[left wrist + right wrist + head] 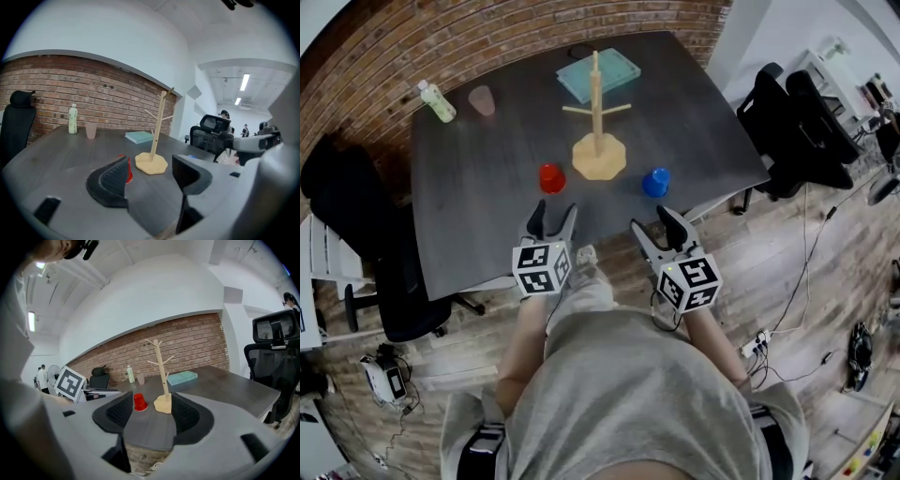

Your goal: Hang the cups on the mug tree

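We hold the left gripper (555,212) and right gripper (653,220) over the near edge of the dark grey table (469,206), jaws wide apart, gripping nothing. The small red cup (551,177) and small blue cup (655,182) stand left and right of the pale wooden mug tree (598,141).

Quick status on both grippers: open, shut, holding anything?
Left gripper: open, nothing between its jaws.
Right gripper: open, nothing between its jaws.
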Action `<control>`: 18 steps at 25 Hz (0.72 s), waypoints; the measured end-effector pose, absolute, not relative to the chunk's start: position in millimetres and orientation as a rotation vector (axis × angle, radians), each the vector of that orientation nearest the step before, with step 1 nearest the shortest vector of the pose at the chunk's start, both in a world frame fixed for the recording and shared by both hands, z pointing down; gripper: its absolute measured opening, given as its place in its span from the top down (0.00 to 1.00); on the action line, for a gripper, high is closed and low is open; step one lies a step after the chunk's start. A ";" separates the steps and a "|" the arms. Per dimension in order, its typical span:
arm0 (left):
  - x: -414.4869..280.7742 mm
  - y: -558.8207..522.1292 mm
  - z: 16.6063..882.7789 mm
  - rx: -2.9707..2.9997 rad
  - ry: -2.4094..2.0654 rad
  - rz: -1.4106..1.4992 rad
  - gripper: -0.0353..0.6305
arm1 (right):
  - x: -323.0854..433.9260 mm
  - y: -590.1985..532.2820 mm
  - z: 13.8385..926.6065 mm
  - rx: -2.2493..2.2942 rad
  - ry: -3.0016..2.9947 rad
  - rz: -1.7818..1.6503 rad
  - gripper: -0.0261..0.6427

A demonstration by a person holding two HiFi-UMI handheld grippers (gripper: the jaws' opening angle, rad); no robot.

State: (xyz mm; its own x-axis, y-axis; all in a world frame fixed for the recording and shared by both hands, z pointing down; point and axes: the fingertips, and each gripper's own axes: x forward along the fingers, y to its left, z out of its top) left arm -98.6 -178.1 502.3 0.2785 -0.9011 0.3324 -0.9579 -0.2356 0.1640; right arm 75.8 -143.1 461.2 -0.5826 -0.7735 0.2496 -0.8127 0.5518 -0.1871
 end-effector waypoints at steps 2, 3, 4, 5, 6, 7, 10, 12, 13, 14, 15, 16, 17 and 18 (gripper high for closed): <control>-103.0 -189.5 507.9 2.217 -1.688 0.244 0.54 | 72.5 -151.2 463.4 1.355 -2.642 0.435 0.58; -104.9 -194.8 511.6 2.214 -1.687 0.249 0.54 | 71.4 -155.1 464.6 1.355 -2.640 0.438 0.58; -106.8 -199.7 516.0 2.210 -1.687 0.258 0.53 | 70.6 -159.1 465.8 1.358 -2.638 0.441 0.58; -108.8 -204.5 520.7 2.205 -1.687 0.271 0.53 | 70.1 -163.2 467.0 1.363 -2.636 0.444 0.59; -110.9 -209.2 525.4 2.200 -1.688 0.286 0.53 | 69.6 -167.1 468.0 1.367 -2.633 0.447 0.59; -113.2 -213.8 529.6 2.193 -1.690 0.300 0.53 | 69.1 -170.9 469.1 1.370 -2.630 0.449 0.59; -122.7 -227.6 540.7 2.170 -1.703 0.326 0.52 | 66.0 -180.3 473.4 1.368 -2.619 0.457 0.59; -128.2 -235.7 549.2 2.152 -1.697 0.338 0.52 | 64.3 -185.0 477.2 1.370 -2.608 0.465 0.59; -130.3 -239.4 553.4 2.144 -1.692 0.344 0.52 | 63.9 -187.4 478.8 1.375 -2.603 0.468 0.59; -132.1 -243.0 557.4 2.137 -1.689 0.351 0.52 | 63.6 -189.8 480.1 1.379 -2.599 0.470 0.60; -133.8 -246.5 561.3 2.131 -1.687 0.358 0.52 | 63.1 -192.3 481.3 1.382 -2.597 0.471 0.61; -135.3 -250.0 565.1 2.126 -1.686 0.366 0.52 | 62.4 -194.8 482.5 1.383 -2.594 0.473 0.61; -136.6 -253.6 568.8 2.122 -1.683 0.373 0.52 | 61.4 -197.2 483.4 1.382 -2.591 0.474 0.61; -137.8 -257.0 572.4 2.118 -1.679 0.380 0.52 | 60.2 -199.4 484.2 1.381 -2.588 0.475 0.61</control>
State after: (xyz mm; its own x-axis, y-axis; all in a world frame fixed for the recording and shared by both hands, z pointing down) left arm -137.8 -257.0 572.4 0.2378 -0.8589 0.4535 -0.9705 -0.1914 0.1464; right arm 60.2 -199.4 484.2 -0.5569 -0.7765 0.2946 -0.8306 0.5207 -0.1977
